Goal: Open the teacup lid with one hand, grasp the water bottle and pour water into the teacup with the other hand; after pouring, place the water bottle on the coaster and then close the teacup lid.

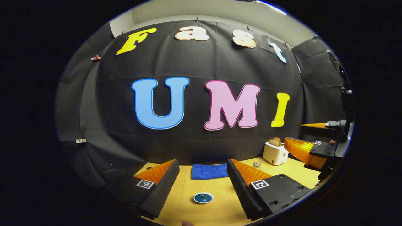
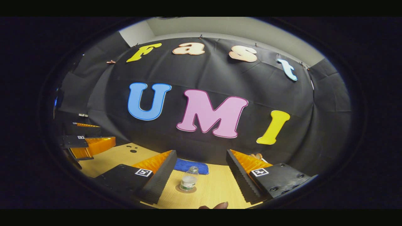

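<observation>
Teal teacup lid (image 1: 203, 197) sits closed on the teacup on the wooden counter (image 1: 220, 207), between the spread fingers of the left tool (image 1: 202, 174), which is released and grasps nothing. Clear water bottle (image 2: 189, 181) stands upright on the round coaster (image 2: 186, 189), ahead of the right tool (image 2: 201, 171), also released. Blue cloth (image 1: 209, 171) lies behind; white toaster (image 1: 275, 153) stands far right.

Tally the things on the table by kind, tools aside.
Teal lidded ceramic teacup: 1
Clear plastic water bottle: 1
Round tan coaster under the bottle: 1
Blue folded cloth: 1
White toaster with bread: 1
Total: 5
</observation>
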Tool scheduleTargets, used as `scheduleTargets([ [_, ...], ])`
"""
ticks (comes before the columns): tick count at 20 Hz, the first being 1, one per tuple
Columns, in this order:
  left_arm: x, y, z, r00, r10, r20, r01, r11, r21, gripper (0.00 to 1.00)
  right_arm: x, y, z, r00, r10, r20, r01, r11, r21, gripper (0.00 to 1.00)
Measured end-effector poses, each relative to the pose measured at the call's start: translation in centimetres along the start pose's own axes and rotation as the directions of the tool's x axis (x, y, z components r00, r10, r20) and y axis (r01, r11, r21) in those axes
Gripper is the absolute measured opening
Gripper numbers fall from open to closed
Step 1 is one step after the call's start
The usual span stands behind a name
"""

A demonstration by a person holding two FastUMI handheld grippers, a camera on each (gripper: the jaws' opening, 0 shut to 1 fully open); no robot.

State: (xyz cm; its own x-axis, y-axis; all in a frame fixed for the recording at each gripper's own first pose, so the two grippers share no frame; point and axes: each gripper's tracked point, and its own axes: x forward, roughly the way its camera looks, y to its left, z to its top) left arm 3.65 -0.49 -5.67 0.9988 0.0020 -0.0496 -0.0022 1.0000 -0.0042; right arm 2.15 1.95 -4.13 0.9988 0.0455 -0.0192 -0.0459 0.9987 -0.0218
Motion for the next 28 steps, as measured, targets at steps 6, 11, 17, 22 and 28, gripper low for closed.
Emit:
scheduleTargets([
  [6, 4.1, -0.5, -7.0, 1.0, -0.012, -0.027, 0.013, 0.999, 0.031, 0.95, 2.8, 1.1, -6.7, 1.0, 0.008, -0.023, -0.008, 1.0, 0.013, 0.98],
  [11, 8.2, -0.2, -15.0, 0.998, 0.001, -0.061, 0.001, 0.999, 0.032, 0.95, 5.4, 1.0, -13.4, 0.999, -0.013, -0.041, 0.014, 1.0, 0.027, 0.98],
  [17, 11.8, 0.5, -22.3, 0.991, 0.014, -0.136, -0.012, 1.0, 0.018, 0.95, 7.3, 0.5, -19.0, 0.995, -0.053, -0.089, 0.056, 0.998, 0.033, 0.98],
  [22, 12.9, 0.8, -25.1, 0.981, 0.031, -0.193, -0.023, 0.999, 0.041, 0.81, 7.7, 1.0, -19.7, 0.994, -0.049, -0.101, 0.052, 0.998, 0.032, 0.98],
  [28, 13.5, -0.2, -26.1, 0.978, -0.001, -0.209, 0.017, 0.997, 0.074, 0.52, 7.6, 1.1, -19.9, 0.993, -0.041, -0.107, 0.044, 0.999, 0.029, 0.98],
])
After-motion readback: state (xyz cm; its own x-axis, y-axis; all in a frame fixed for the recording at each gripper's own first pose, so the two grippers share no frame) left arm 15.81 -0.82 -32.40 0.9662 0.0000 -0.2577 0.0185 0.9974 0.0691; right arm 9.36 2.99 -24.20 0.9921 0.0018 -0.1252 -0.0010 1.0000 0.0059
